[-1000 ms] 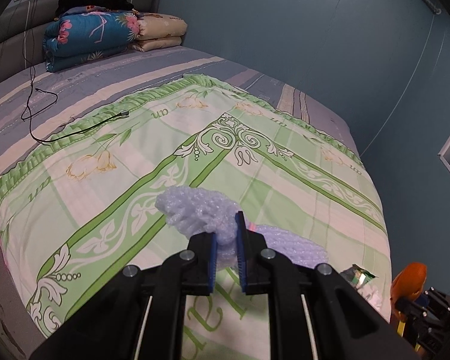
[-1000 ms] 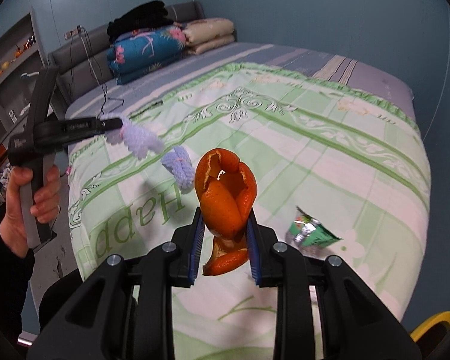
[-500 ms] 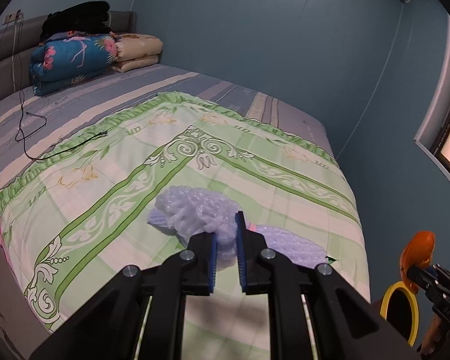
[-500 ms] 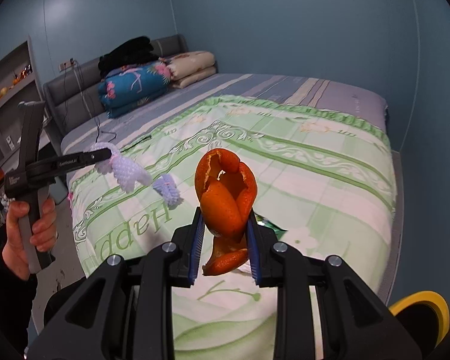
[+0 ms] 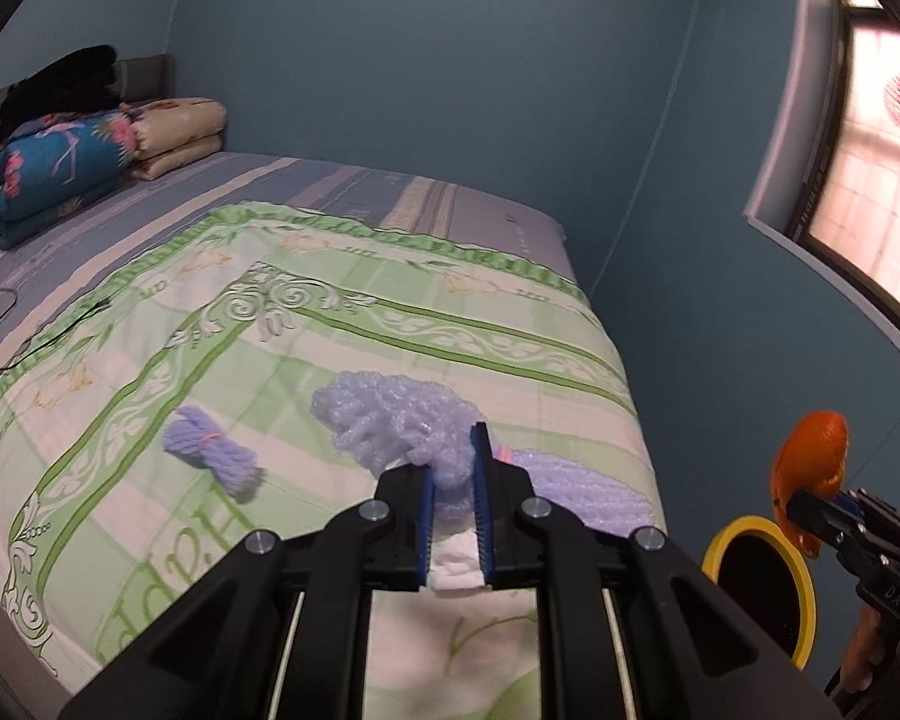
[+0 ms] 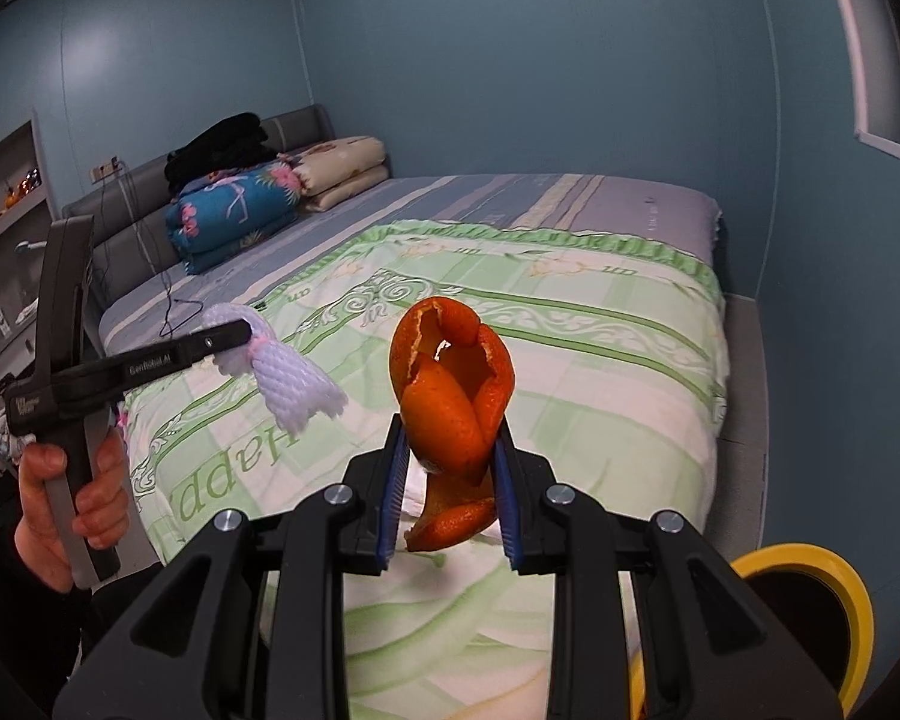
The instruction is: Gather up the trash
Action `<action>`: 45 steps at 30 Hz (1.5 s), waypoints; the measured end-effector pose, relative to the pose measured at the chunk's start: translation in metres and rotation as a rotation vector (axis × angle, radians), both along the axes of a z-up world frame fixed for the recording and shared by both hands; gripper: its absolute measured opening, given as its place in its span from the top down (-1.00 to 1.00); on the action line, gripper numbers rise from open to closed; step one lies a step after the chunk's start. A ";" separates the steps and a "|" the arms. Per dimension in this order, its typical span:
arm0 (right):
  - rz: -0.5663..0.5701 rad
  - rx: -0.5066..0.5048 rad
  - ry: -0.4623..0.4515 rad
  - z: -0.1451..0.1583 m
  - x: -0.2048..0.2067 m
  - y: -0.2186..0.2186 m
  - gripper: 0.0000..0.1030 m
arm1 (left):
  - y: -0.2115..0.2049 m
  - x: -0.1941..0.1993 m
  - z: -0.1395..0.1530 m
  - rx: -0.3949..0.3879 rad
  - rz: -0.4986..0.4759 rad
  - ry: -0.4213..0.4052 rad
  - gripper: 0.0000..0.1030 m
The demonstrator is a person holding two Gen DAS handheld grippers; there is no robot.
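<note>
- The bed [image 5: 390, 198] fills most of both views. A second ago the cameras looked along it. Now both have turned toward its foot corner.
- The green blanket [image 5: 390, 324] lies flat on the bed. The shiny green wrapper that lay on it a second ago is out of view now. I think it may still be waiting there.
- The bin [image 5: 744, 525] with the yellow rim stands on the floor by the bed corner. A second ago it hardly showed. Now its dark mouth is easy to see in both views. So I think dropping the trash in comes next.
- The left tool [image 5: 453, 450] is closed tight on the foam net. It hangs over the blanket near the bed's end, not yet over the bin.
- The right tool [image 6: 450, 438] is closed tight on the orange peel. From the left view it has come close to the bin, just above the rim.
- The foam net [image 5: 390, 414] is puffy and pale purple. It sticks out past both sides of the left tool.
- The orange peel [image 6: 450, 396] stands up curled between the right tool's blue pads. It looks ready to go in first.
- A small purple bundle [image 5: 210, 456] now shows over the blanket, left of the left tool. It was not there before. I cannot tell if it fell from the net or where it came from. If it did fall, it needs picking up again.
</note>
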State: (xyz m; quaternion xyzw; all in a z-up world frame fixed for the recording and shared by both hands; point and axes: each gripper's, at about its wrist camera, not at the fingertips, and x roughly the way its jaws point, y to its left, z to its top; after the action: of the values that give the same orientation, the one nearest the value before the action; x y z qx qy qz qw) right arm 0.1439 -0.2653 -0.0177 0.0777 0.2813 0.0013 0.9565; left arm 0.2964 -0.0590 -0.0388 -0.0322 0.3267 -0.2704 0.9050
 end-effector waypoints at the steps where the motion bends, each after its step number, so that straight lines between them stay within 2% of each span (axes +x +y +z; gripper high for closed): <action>1: -0.010 0.002 -0.002 0.000 -0.005 -0.005 0.52 | -0.011 -0.006 -0.002 0.005 -0.020 0.001 0.80; 9: -0.092 0.010 -0.019 -0.001 -0.041 -0.042 0.52 | -0.078 -0.043 -0.011 0.009 -0.137 0.010 0.80; 16: -0.193 0.009 -0.039 -0.005 -0.080 -0.080 0.51 | -0.131 -0.086 -0.008 0.055 -0.250 -0.043 0.80; 28: -0.330 0.020 -0.025 -0.023 -0.128 -0.132 0.51 | -0.206 -0.133 0.000 0.101 -0.414 -0.111 0.80; 36: -0.388 0.033 -0.017 -0.036 -0.142 -0.151 0.51 | -0.251 -0.162 -0.009 0.131 -0.508 -0.112 0.79; 45: -0.427 0.053 0.009 -0.054 -0.152 -0.164 0.50 | -0.278 -0.181 -0.022 0.166 -0.566 -0.107 0.79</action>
State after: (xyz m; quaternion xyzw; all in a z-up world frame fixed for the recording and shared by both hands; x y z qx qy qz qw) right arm -0.0077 -0.4289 -0.0717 0.1607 0.2628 -0.1944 0.9313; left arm 0.1151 -0.3372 -0.0612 0.1483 0.2955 -0.4857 0.8092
